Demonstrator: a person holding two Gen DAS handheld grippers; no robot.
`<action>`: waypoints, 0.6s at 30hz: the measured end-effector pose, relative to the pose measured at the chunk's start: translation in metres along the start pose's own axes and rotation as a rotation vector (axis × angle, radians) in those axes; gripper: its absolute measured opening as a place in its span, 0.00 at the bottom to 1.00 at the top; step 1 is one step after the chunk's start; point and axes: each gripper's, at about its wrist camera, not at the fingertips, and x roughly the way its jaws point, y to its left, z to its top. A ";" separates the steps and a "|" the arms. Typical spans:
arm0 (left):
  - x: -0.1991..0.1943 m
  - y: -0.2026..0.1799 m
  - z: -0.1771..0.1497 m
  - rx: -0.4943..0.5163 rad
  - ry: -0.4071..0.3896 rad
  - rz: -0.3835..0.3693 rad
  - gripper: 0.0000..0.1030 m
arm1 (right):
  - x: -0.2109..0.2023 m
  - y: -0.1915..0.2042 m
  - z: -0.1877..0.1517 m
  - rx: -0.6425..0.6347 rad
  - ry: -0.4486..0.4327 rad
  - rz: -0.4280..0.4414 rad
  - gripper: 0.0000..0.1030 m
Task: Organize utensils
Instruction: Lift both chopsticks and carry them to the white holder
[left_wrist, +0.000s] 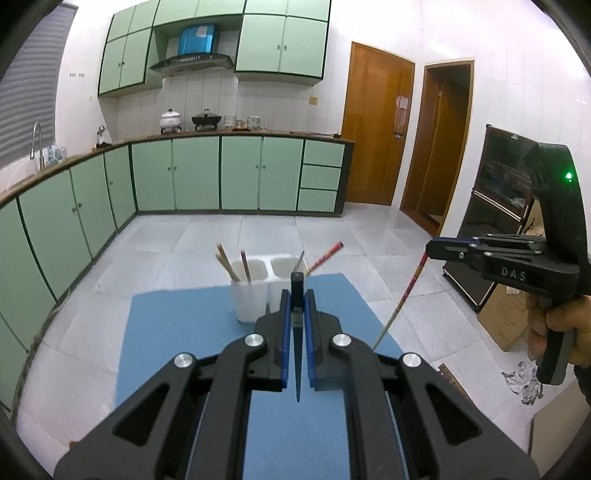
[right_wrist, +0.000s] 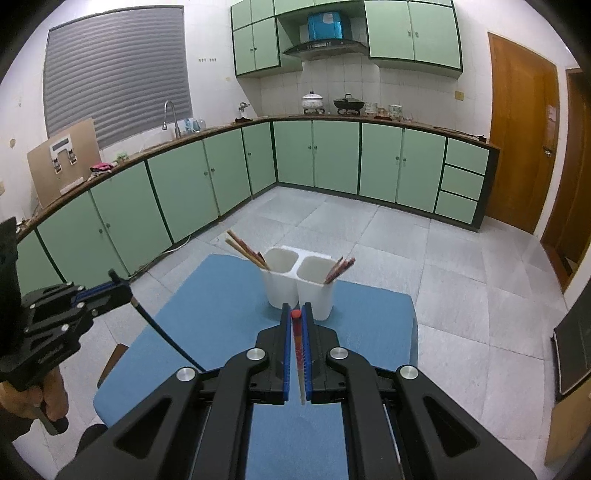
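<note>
On the left, the left gripper (left_wrist: 296, 295) is clamped on a black chopstick (left_wrist: 297, 363), its blue pads (left_wrist: 283, 332) pressed against either side of the stick. In the right wrist view the same gripper (right_wrist: 123, 286) shows at the left edge, gripped by a hand (right_wrist: 48, 397), with the dark chopstick (right_wrist: 166, 336) slanting down from its tip over the blue worktop (right_wrist: 229, 295), clear of the surface.

In the middle, toward the far edge of that worktop, stands a white two-compartment holder (right_wrist: 295, 280). Its left compartment has brown chopsticks (right_wrist: 245, 251) leaning out to the left; its right compartment holds darker, reddish chopsticks (right_wrist: 340, 269) leaning out to the right.

To the right, the right gripper (right_wrist: 295, 314) is closed tight on a red patterned chopstick (right_wrist: 298, 354), the red end showing between the pad tips and the pale end pointing back toward the camera. From the left wrist view this gripper (left_wrist: 430, 249) is held by a hand (left_wrist: 561, 325) out past the worktop's right side, and the long red chopstick (left_wrist: 402, 299) hangs down from it at a slant, above the blue surface (left_wrist: 177, 332).

Behind everything run green kitchen cabinets (right_wrist: 332, 158) and a tiled floor (right_wrist: 461, 277).
</note>
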 end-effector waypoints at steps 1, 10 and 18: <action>0.000 0.000 0.006 0.006 -0.006 0.003 0.06 | 0.000 0.001 0.004 -0.003 0.001 0.000 0.05; 0.009 -0.002 0.058 0.032 -0.052 0.004 0.06 | -0.001 0.012 0.047 -0.029 -0.019 -0.004 0.05; 0.036 0.006 0.098 0.025 -0.084 0.017 0.06 | 0.014 0.021 0.088 -0.029 -0.036 -0.006 0.05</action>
